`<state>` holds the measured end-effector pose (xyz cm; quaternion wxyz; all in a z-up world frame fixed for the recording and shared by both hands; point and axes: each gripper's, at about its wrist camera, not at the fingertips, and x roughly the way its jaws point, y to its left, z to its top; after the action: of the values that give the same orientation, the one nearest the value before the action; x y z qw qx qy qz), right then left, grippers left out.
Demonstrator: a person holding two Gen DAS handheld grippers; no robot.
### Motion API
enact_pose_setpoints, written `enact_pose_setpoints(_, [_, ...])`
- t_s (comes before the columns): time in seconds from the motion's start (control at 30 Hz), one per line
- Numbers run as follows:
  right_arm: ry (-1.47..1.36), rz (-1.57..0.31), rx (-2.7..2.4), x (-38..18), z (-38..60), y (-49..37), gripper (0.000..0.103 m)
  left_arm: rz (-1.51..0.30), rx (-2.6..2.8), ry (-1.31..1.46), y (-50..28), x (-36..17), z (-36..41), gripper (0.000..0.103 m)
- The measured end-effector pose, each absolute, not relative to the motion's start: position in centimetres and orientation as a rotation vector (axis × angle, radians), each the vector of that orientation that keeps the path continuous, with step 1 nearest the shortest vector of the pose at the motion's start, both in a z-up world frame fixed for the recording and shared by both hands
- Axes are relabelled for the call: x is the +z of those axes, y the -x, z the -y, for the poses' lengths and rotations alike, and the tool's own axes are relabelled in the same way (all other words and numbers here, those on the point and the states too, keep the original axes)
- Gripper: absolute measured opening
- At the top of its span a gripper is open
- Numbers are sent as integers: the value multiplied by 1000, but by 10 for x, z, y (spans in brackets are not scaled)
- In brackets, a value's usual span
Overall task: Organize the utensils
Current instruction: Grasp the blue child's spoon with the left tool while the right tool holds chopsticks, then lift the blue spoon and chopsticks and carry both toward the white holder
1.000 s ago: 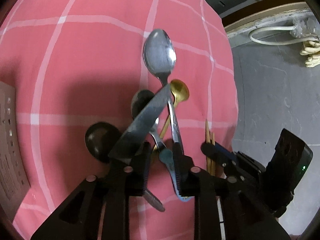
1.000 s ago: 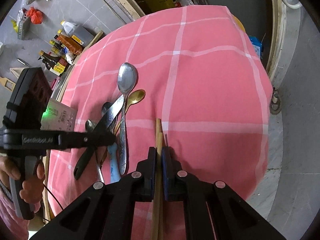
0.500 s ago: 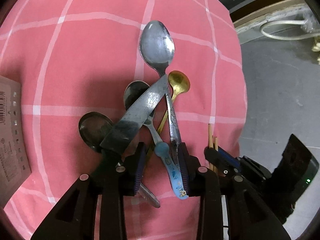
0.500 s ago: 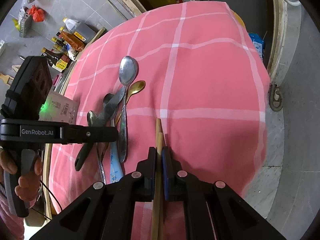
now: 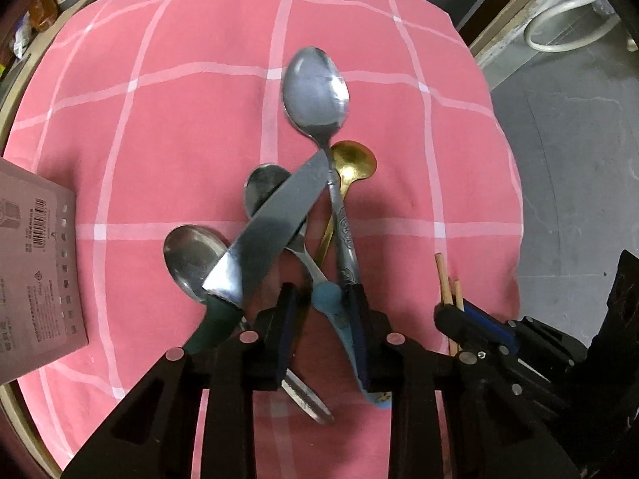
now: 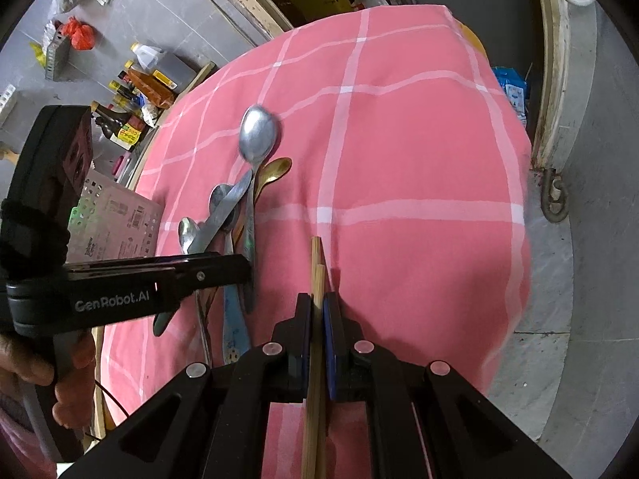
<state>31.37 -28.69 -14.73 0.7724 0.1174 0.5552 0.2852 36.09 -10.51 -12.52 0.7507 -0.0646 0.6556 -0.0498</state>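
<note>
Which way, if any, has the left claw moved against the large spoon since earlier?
Yes: left claw edged right, tip now over the handle of the large spoon; its jaws are closing around the blue handle.

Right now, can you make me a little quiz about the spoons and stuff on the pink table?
1. Pick one: what does the right claw hold? A) chopsticks B) a fork C) a cup
2. True or false: the knife lies on top of the blue-handled spoon.
3. Fill the gap: the small spoon beside the big silver spoon is coloured ____.

Key: 1 A. 2 true. 3 gold.
</note>
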Motion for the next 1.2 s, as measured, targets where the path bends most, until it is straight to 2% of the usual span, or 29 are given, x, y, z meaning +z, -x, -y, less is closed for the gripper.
enact_pose_setpoints(0.13, [-237,-1197,614,-146,286,-312,6,-1411,-159,151,-358,-124,95,11])
enact_pose_setpoints(0.3, [-195,-1208,586,-142,277,-308,6,-1409,-228,264,-339,-124,64,11])
enact_pose_setpoints(0.77, [-379,-1144,617,-127,289,-282,6,-1486,-415,549,-277,-102,34,11])
enact_pose_setpoints(0.9, [-367,-1121,614,-118,282,-280,6,-1500,-432,612,-271,-87,15,11])
enact_pose_setpoints(1.2, [-380,-1043,595,-90,269,-281,6,-1348,-460,622,-284,-25,-17,11])
